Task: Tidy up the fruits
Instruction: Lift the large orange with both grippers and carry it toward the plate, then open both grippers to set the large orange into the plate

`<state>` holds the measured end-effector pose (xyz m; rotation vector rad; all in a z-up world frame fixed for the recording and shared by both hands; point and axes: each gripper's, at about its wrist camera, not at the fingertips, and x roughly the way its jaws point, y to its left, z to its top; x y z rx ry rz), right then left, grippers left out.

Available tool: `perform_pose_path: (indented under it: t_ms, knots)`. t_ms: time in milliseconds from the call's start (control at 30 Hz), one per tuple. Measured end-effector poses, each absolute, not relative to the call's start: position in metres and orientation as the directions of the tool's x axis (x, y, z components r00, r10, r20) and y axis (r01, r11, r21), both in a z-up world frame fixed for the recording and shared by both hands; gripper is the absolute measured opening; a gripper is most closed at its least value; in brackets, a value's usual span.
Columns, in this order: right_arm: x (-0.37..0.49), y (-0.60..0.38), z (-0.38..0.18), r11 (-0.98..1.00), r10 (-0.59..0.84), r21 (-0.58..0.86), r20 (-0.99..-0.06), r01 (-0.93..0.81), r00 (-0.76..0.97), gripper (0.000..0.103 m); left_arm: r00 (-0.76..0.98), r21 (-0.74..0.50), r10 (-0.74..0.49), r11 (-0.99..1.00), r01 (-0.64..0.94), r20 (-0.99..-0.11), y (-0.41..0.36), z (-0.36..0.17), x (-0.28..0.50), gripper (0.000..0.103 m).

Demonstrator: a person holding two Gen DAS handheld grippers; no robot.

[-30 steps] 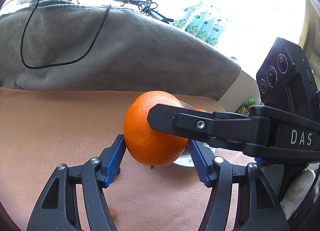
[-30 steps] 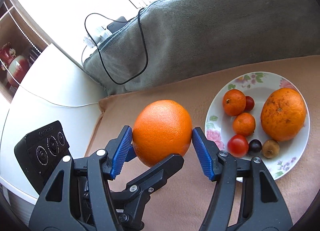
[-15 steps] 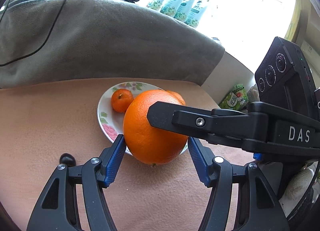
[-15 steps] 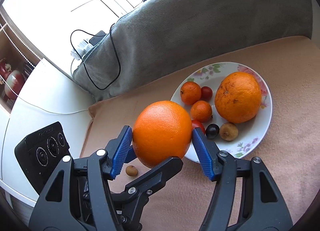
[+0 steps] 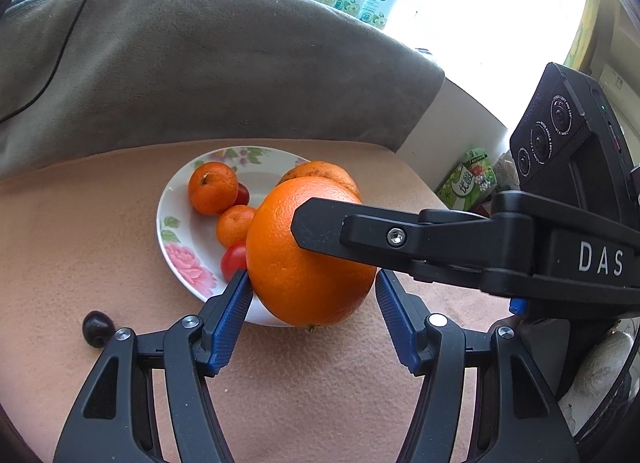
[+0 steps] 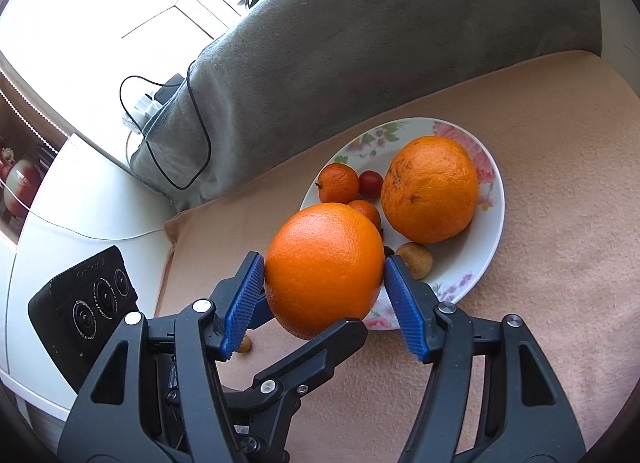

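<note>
Both grippers hold one large orange (image 5: 308, 255) (image 6: 324, 267) between them, above the near rim of a floral plate (image 5: 176, 239) (image 6: 490, 219). My left gripper (image 5: 314, 295) and my right gripper (image 6: 324, 287) are each shut on it, crossing at right angles. The plate holds a second big orange (image 6: 430, 189), two mandarins (image 5: 212, 187) (image 5: 234, 223), cherry tomatoes (image 5: 234, 261) (image 6: 370, 183) and a small brown fruit (image 6: 416, 259). A dark cherry (image 5: 96, 327) and a small brown fruit (image 6: 244, 345) lie on the beige cloth off the plate.
A grey blanket (image 5: 200, 75) rises behind the beige cloth, with a black cable (image 6: 196, 135) over it. A white ledge (image 6: 80, 203) lies to the left in the right wrist view. Green packets (image 5: 468, 183) sit past the cloth's right edge.
Both grippers have carried the orange toward the plate; the plate now lies right under and behind it. The grip on the orange has not changed.
</note>
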<state>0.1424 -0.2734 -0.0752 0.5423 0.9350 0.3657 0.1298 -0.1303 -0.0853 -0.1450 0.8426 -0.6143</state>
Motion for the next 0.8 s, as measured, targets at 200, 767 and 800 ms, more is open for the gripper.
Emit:
perform_pose_path:
  t_ms: [200, 767, 800]
  knots:
    - [0.144, -0.278, -0.079, 0.808, 0.513, 0.588, -0.662, -0.045, 0.546, 0.065, 0.494, -0.35, -0.56, 0.818, 0.457, -0.665, -0.133, -0.089, 0.128, 0.063]
    - [0.134, -0.289, -0.05, 0.825, 0.475, 0.561, -0.622, -0.069, 0.622, 0.065, 0.541, -0.318, -0.535, 0.837, 0.446, -0.649, -0.123, -0.077, 0.117, 0.061]
    - [0.133, -0.288, -0.05, 0.826, 0.474, 0.559, -0.622, -0.071, 0.623, 0.065, 0.545, -0.313, -0.531, 0.839, 0.445, -0.649, -0.122, -0.076, 0.115, 0.061]
